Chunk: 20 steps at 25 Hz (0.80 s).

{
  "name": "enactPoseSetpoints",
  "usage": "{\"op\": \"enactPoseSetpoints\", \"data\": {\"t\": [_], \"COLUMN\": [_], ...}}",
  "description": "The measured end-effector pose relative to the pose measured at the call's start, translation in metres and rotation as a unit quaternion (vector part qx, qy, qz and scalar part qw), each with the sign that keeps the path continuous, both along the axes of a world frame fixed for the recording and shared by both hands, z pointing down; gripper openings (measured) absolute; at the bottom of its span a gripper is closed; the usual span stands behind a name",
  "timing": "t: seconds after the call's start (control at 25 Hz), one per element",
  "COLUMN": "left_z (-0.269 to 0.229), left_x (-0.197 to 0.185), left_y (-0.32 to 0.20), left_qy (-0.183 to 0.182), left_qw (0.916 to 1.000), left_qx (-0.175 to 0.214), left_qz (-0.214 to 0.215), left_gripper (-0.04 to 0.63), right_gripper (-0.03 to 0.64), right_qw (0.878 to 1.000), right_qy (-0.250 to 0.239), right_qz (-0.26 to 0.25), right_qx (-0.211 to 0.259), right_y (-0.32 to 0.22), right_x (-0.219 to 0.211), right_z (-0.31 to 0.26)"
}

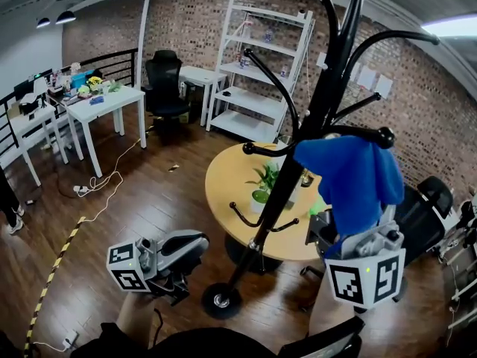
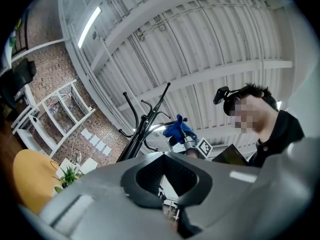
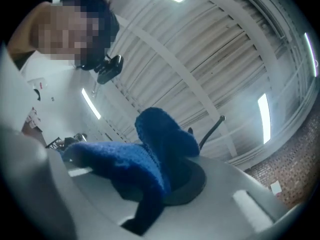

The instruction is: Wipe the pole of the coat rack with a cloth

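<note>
Jaws of the right gripper [image 1: 358, 241] are clamped on the blue cloth [image 1: 350, 177], held just right of the coat rack's pole [image 1: 313, 114], whose long axis rises steeply. Left gripper [image 1: 175, 256], closed on nothing, sits low near the base.

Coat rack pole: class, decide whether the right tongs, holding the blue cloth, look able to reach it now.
Probably yes: the right tongs hold the blue cloth close beside the pole, and nothing seems to lie between them.
</note>
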<state>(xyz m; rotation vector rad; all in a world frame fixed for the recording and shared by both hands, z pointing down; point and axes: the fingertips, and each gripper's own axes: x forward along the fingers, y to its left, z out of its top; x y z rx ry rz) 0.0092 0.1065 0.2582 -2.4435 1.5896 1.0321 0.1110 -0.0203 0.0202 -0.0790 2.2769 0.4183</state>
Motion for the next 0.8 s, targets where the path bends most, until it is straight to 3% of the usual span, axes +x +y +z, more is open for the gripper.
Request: {"op": "enactPoseSetpoints", "data": {"t": [0.16, 0.28, 0.44, 0.56, 0.68, 0.8], "left_z": [0.002, 0.010, 0.017, 0.023, 0.031, 0.036], "left_x": [-0.001, -0.001, -0.003, -0.001, 0.003, 0.008], "left_y": [0.000, 0.000, -0.006, -0.014, -0.022, -0.030], "left_qy": [0.006, 0.015, 0.030, 0.039, 0.045, 0.048], "left_qw": [1.0000, 0.9999, 0.9994, 0.9988, 0.9981, 0.9973], "left_qx": [-0.002, -0.006, -0.015, -0.026, -0.037, -0.044], "left_qz": [-0.001, -0.002, 0.004, 0.012, 0.020, 0.033], "left_gripper": [0.000, 0.000, 0.000, 0.000, 0.000, 0.000], "right_gripper": [0.023, 0.023, 0.023, 0.023, 0.023, 0.023], "right_qw": [0.995, 0.986, 0.979, 0.970, 0.945, 0.904], "right_qy": [0.078, 0.149, 0.194, 0.226, 0.297, 0.394], "right_qz": [0.020, 0.037, 0.045, 0.036, 0.021, -0.003], "right_qx": [-0.054, -0.066, -0.047, -0.085, -0.137, -0.169], "right_y": [-0.048, -0.069, -0.063, -0.069, -0.079, -0.074], "right_x": [-0.059, -0.097, -0.110, -0.106, -0.111, -0.117], "right_z": [0.035, 0.079, 0.129, 0.173, 0.238, 0.315]}}
